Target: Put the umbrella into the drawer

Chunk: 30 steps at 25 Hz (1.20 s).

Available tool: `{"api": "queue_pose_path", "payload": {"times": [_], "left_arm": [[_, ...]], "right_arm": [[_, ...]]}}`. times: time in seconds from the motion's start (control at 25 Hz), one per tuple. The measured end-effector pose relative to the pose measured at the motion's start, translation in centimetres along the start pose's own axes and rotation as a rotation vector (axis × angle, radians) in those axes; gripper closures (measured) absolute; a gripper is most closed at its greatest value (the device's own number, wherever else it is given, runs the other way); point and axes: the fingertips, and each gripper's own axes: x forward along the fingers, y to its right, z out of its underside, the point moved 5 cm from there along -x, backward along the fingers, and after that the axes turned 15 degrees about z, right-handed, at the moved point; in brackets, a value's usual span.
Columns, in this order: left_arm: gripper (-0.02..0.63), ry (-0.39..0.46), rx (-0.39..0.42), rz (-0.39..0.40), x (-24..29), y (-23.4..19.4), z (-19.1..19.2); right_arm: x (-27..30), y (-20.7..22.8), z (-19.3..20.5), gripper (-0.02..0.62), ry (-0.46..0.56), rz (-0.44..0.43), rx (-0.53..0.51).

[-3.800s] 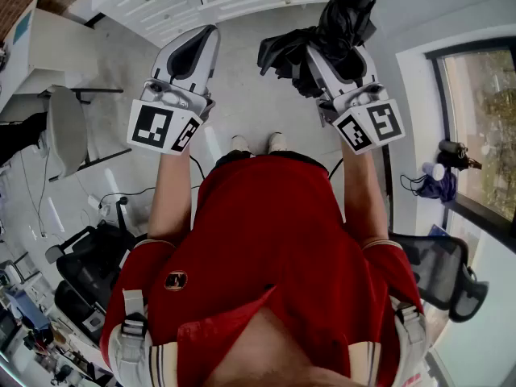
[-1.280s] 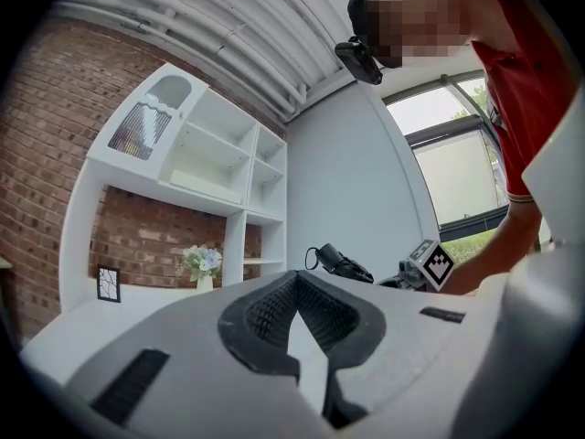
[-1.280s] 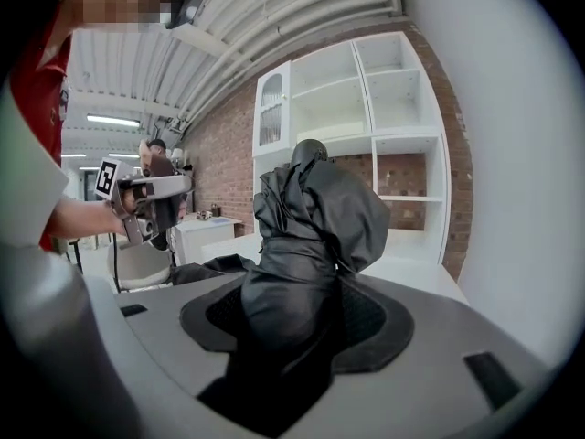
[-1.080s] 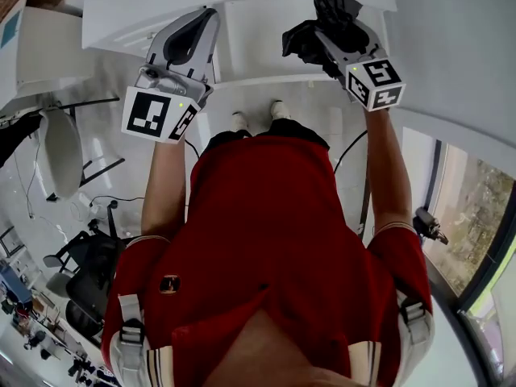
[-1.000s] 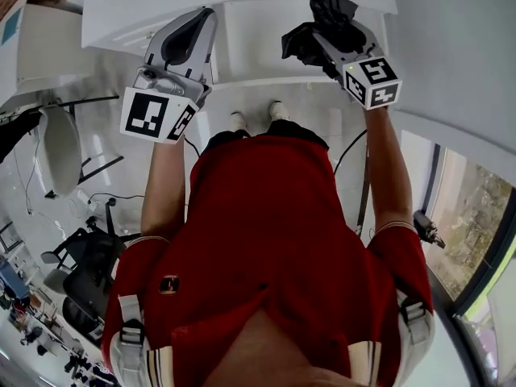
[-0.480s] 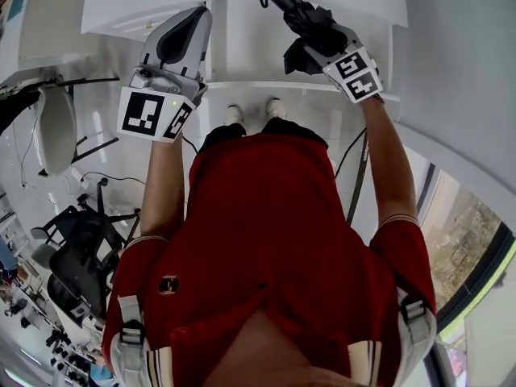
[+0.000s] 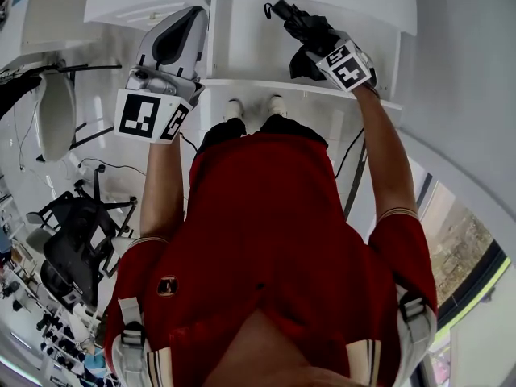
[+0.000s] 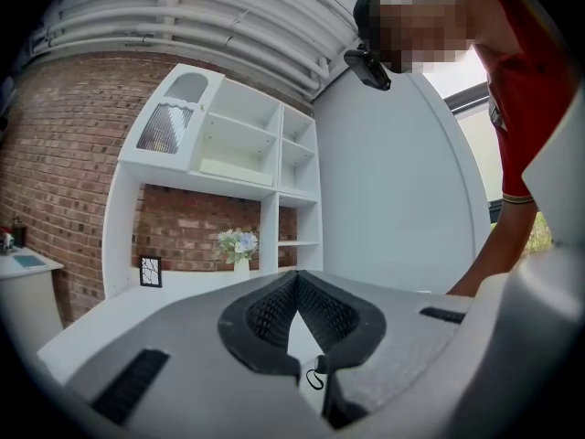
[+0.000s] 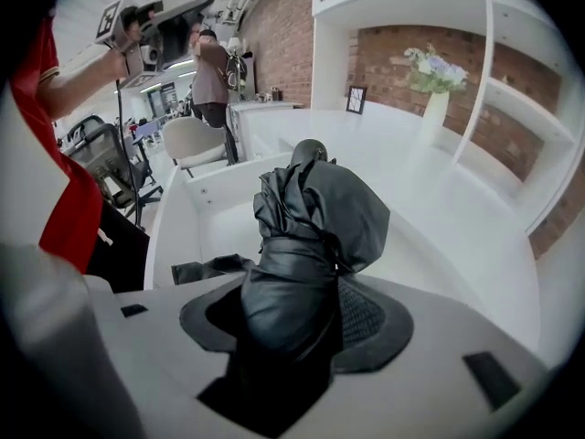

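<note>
The step in hand is the carry-in. The umbrella [image 7: 292, 16], folded and black, is clamped in the right hand-held gripper [image 7: 316, 37] and hangs over the open drawer [image 7: 266, 85], not yet resting in it. In the right gripper view the jaws [image 9: 306, 305] stand wide apart but are filled. The umbrella's bundled body [image 9: 311, 236] sits between the pads and sticks out well past them, and a loose flap of fabric trails to one side. Behind it that view shows the drawer's white inside [image 9: 215, 231], which looks bare. From the head view the umbrella is nearer the drawer's right side wall than its left, with its far end aimed toward the back wall.

The left hand-held gripper [image 7: 197, 18] is held level over the drawer's left edge. Its own view shows its pads meeting at the tips [image 8: 297, 286] with nothing held between them.

My judgement is that the next move calls for lowering the umbrella until it lies along the drawer floor, clear of the side walls. The trailing fabric should go inside the rim before the right jaws let go. After that the drawer would probably need pushing shut, and the idle left hand-held gripper is well placed for that.
</note>
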Motion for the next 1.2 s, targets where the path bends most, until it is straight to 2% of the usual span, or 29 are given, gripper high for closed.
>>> {"api": "queue_pose_path", "payload": {"times": [0.52,0.8,0.96,1.2], "left_arm": [[0.601,-0.05,0.002,-0.062,-1.9,-1.2,0.4],[0.601,-0.079,-0.003,-0.082,-2.4,-2.0,0.9],[0.601,-0.089,-0.004,-0.087,-2.9,-2.3,1.0],[0.601,-0.095,-0.006,-0.085,-3.1,-2.7,1.4]], "right_arm": [[5.0,1.0,2.9,0.352,-0.226,0.025,0.156],[7.2,1.9,3.6,0.349,-0.308,0.054,0.265],[7.9,1.7,4.2,0.337,-0.334,0.07,0.309],[8.3,1.5,4.3,0.313,-0.32,0.08,0.303]]}}
